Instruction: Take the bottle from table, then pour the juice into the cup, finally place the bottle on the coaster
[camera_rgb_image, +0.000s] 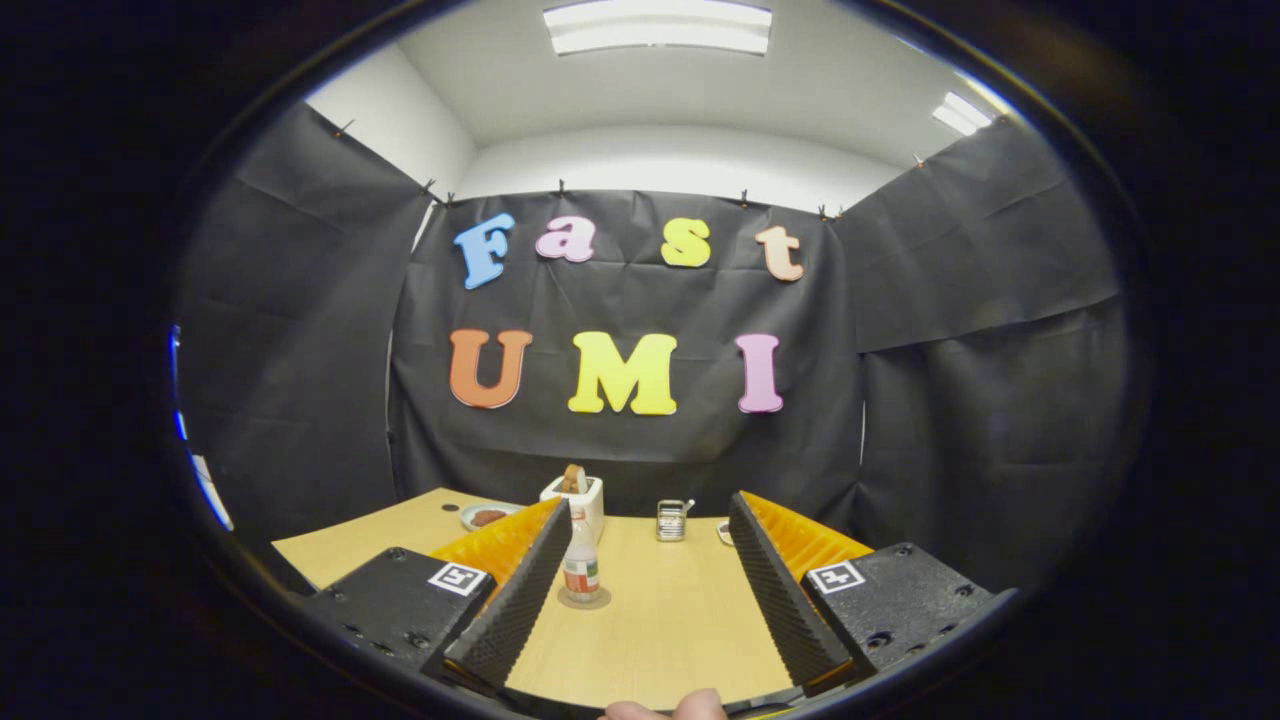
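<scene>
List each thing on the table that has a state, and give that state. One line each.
bottle: upright on the coaster, close to one finger, not held.
coaster: flat on the table, under the bottle.
metal cup: upright, beyond the fingers.
white holder: upright, something brown inside.
plate: holds something dark.
tongs: open, holding nothing.

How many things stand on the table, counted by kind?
Bottle: 1, on a round coaster, close to one finger of the open gripper
Coaster: 1
White toaster: 1
Small plate: 1
Metal cup: 1
Total: 5, all on the wooden table. A small pale item beside the other finger is too hidden to name or count.
</scene>
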